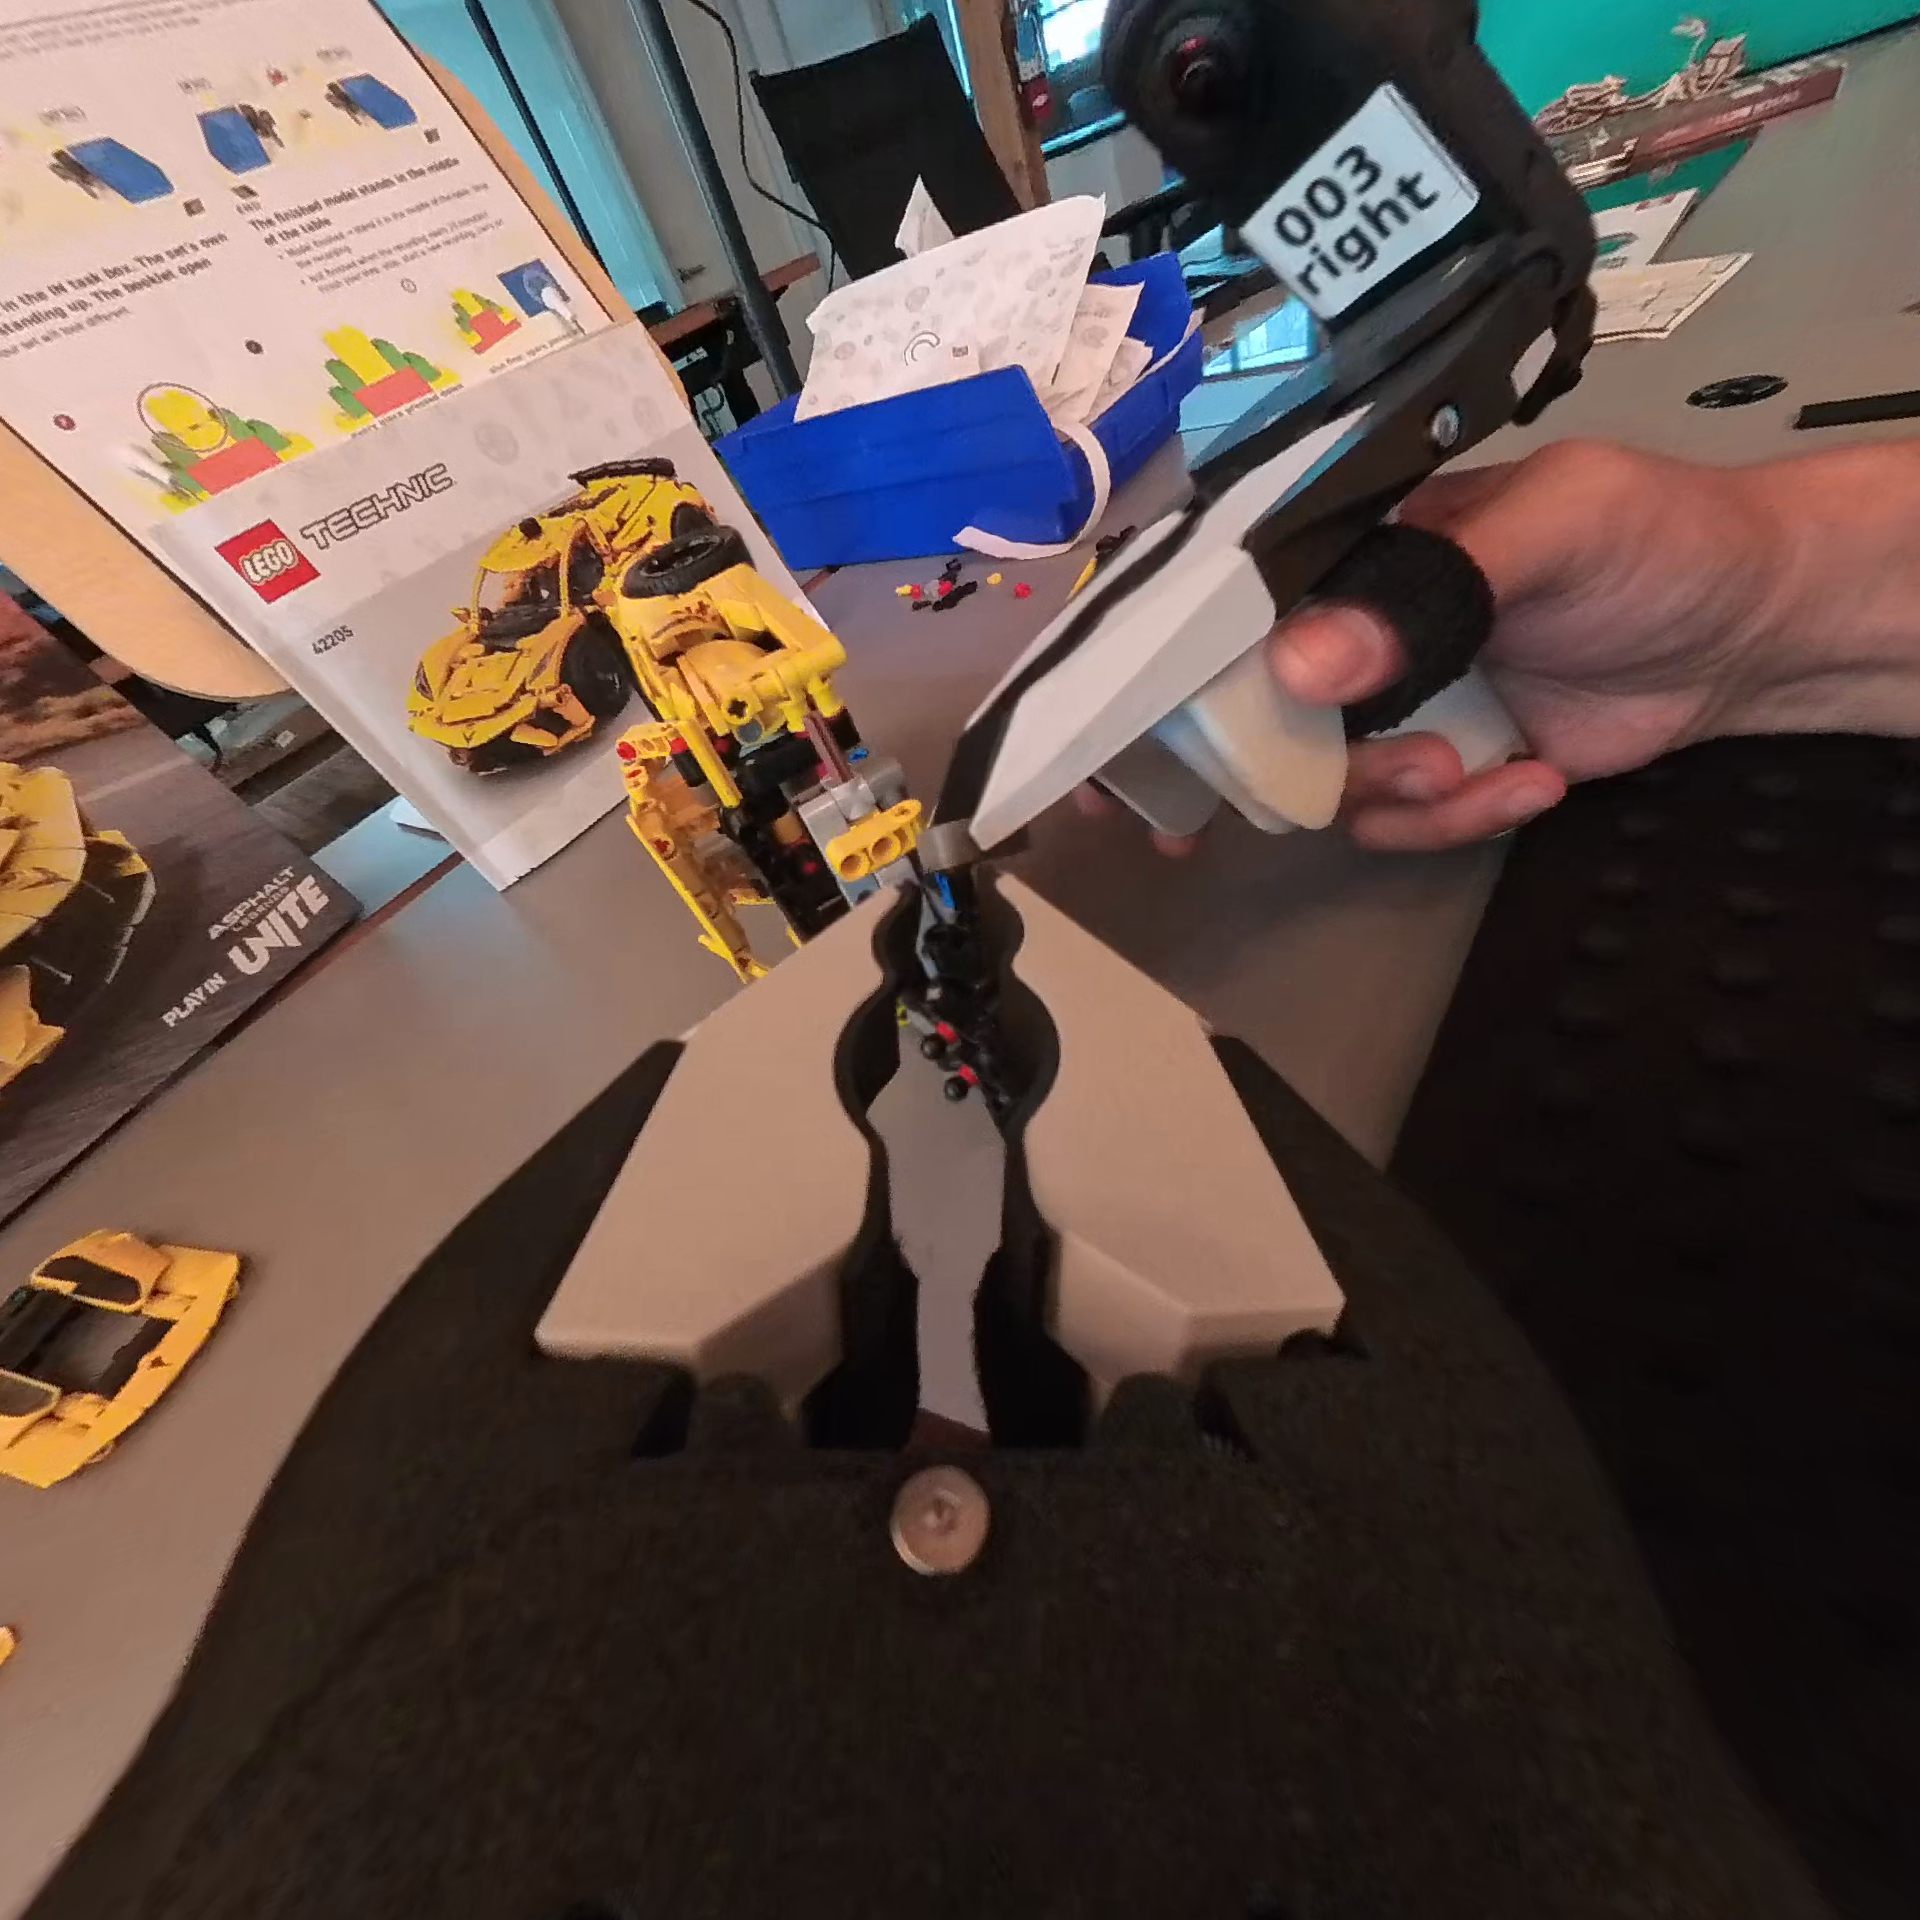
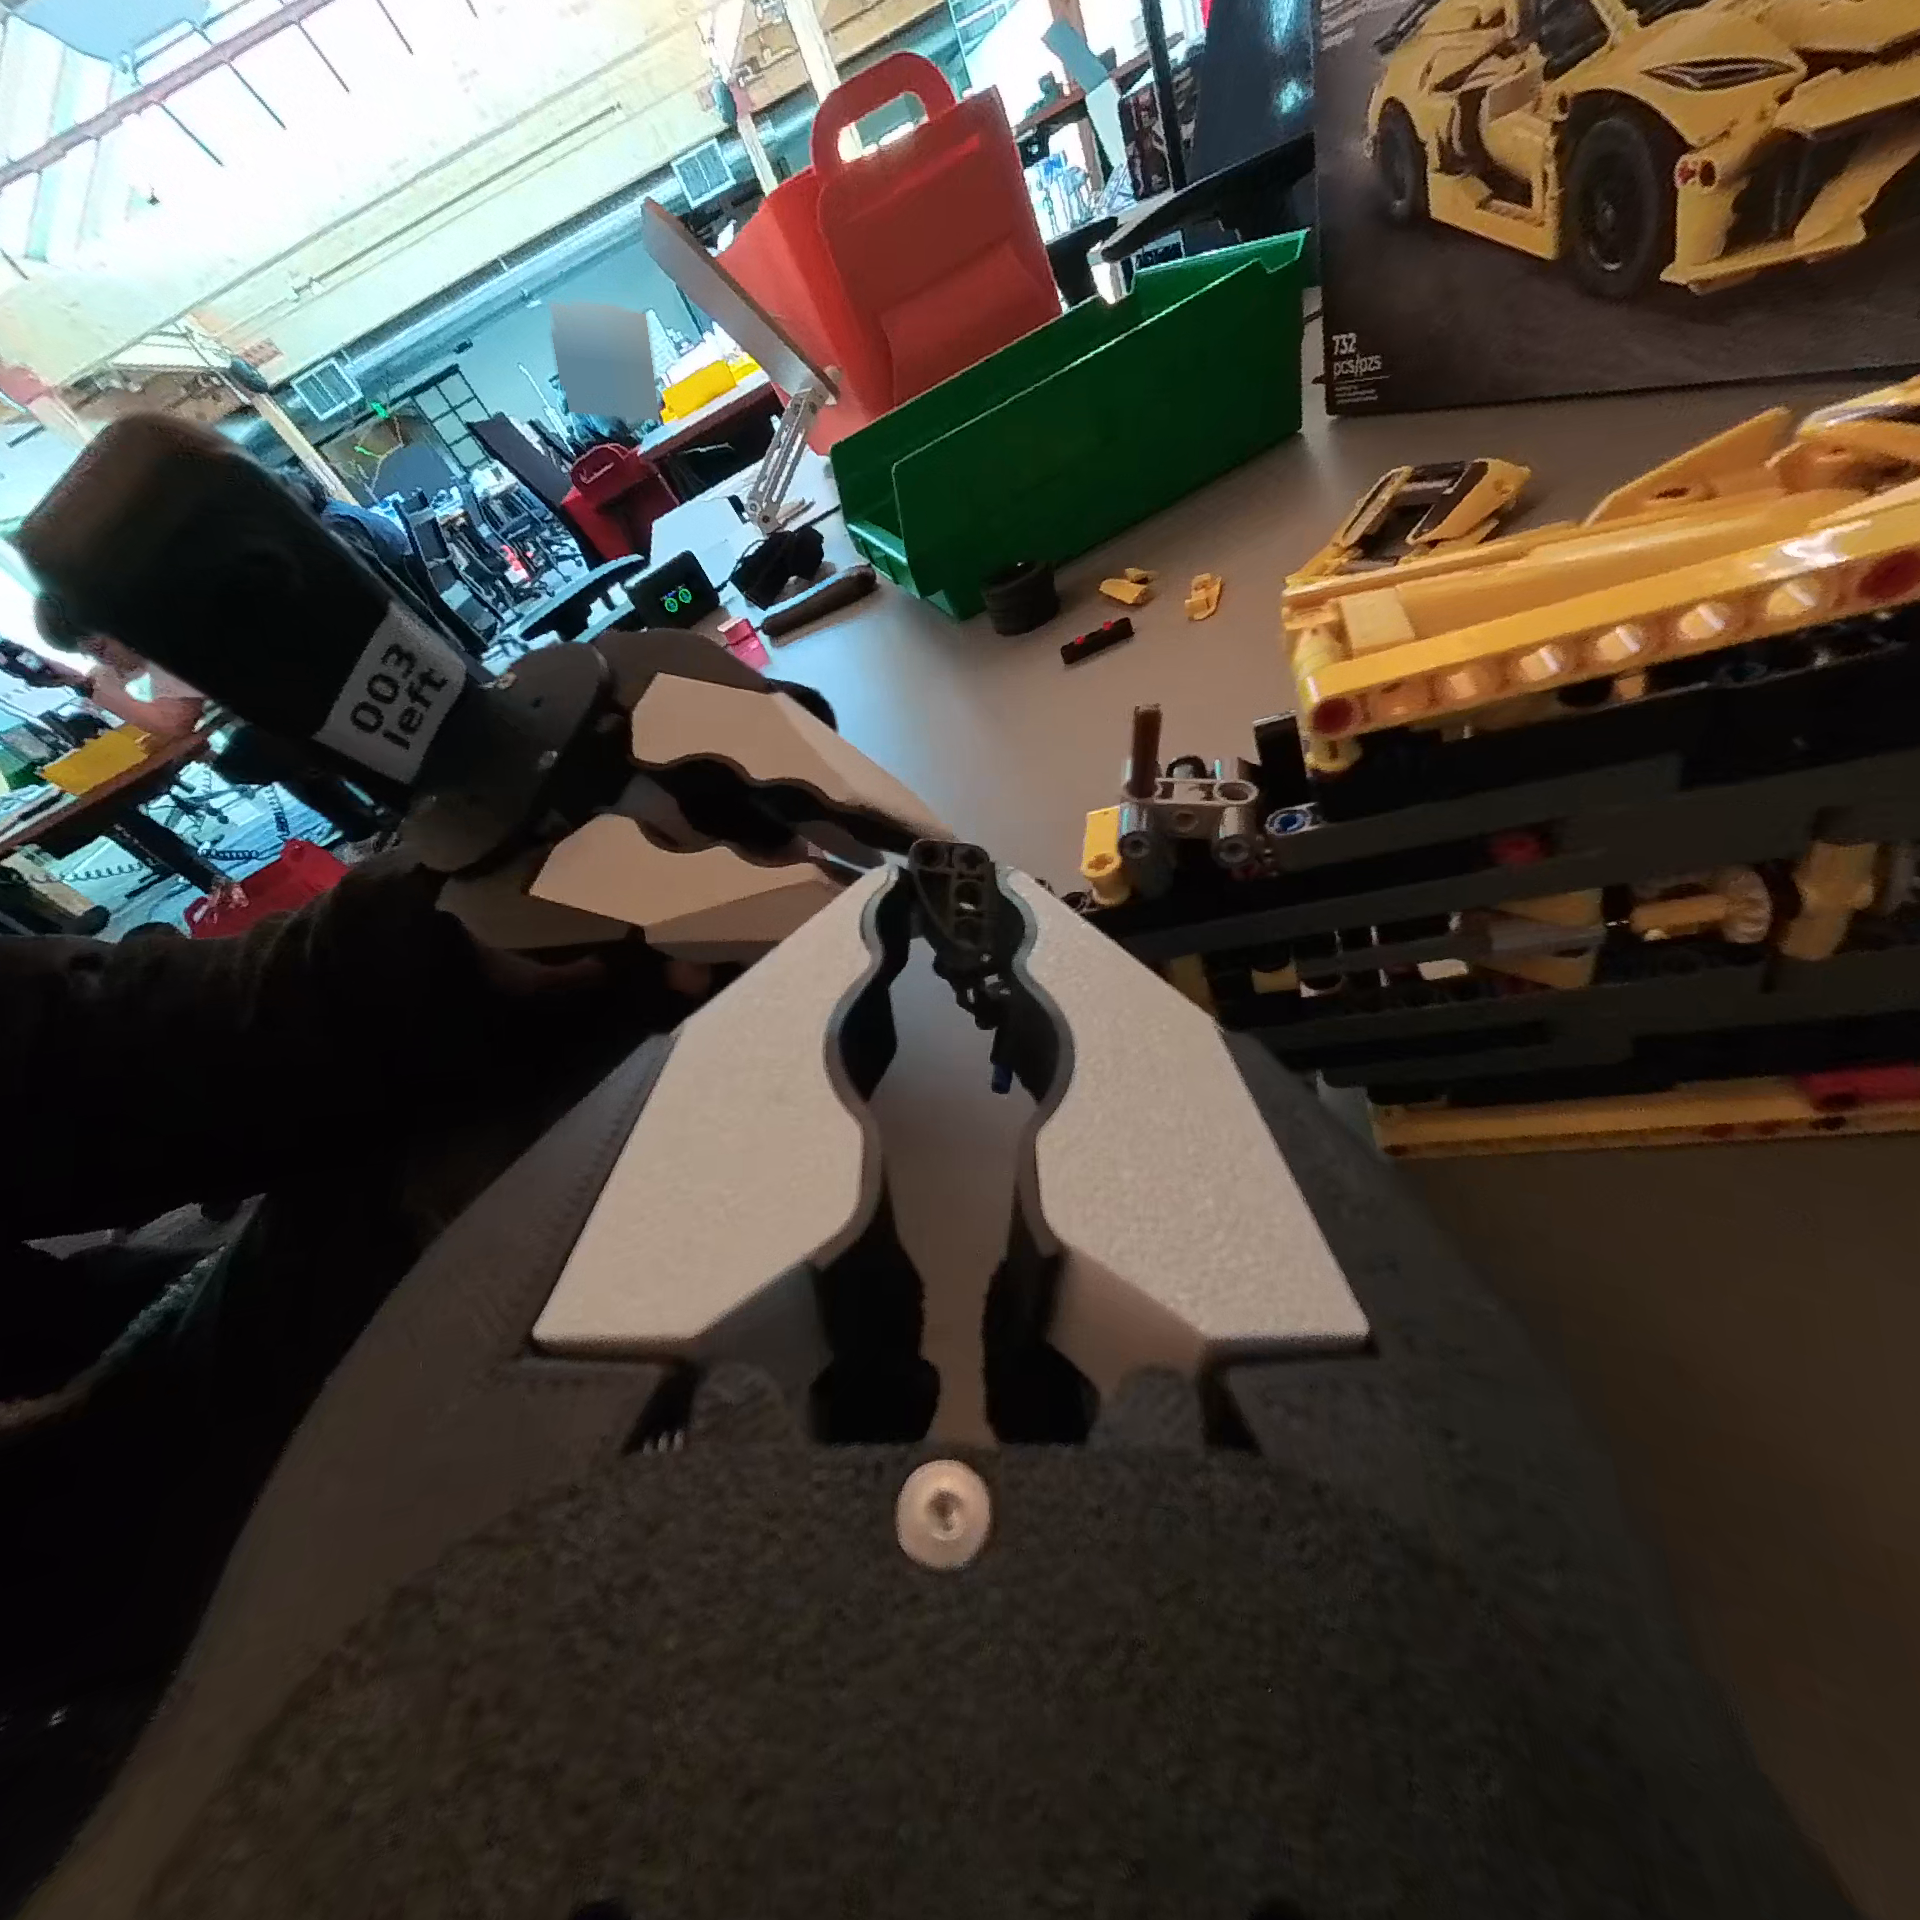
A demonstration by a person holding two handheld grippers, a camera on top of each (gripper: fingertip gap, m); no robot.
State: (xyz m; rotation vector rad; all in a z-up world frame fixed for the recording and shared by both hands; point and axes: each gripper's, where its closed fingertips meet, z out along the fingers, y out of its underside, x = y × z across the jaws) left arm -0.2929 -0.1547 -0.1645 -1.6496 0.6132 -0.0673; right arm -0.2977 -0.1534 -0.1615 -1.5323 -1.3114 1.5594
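A yellow and black brick-built car model (image 1: 727, 717) stands on the grey table (image 1: 416, 1039); in the right wrist view it (image 2: 1558, 665) lies on its side at the right. My left gripper (image 1: 951, 899) is shut on a black part with red pins (image 1: 951, 1029) at the model's near end. I cannot tell if that part is joined to the model. My right gripper (image 2: 951, 883) is shut on a small dark grey beam with round holes (image 2: 951, 878). In the left wrist view the right gripper (image 1: 966, 842), held by a hand (image 1: 1610, 623), has its tips against my left fingertips. The left gripper (image 2: 899, 836) shows the same contact.
An instruction booklet (image 1: 499, 644) leans behind the model, a blue bin (image 1: 935, 468) with paper sheets farther back, and a yellow body panel (image 1: 104, 1340) at the left. A green bin (image 2: 1070, 447), red bag (image 2: 914, 249), product box (image 2: 1610, 197), tyre (image 2: 1018, 597) and loose pieces (image 2: 1101, 639) lie beyond. My two grippers' fingertips are within a few centimetres of each other. Left tips and right tips are each some 35 centimeters from the yellow body panel (image 1: 104, 1340). Seen from the right wrist view (image 2: 1401, 539) as well.
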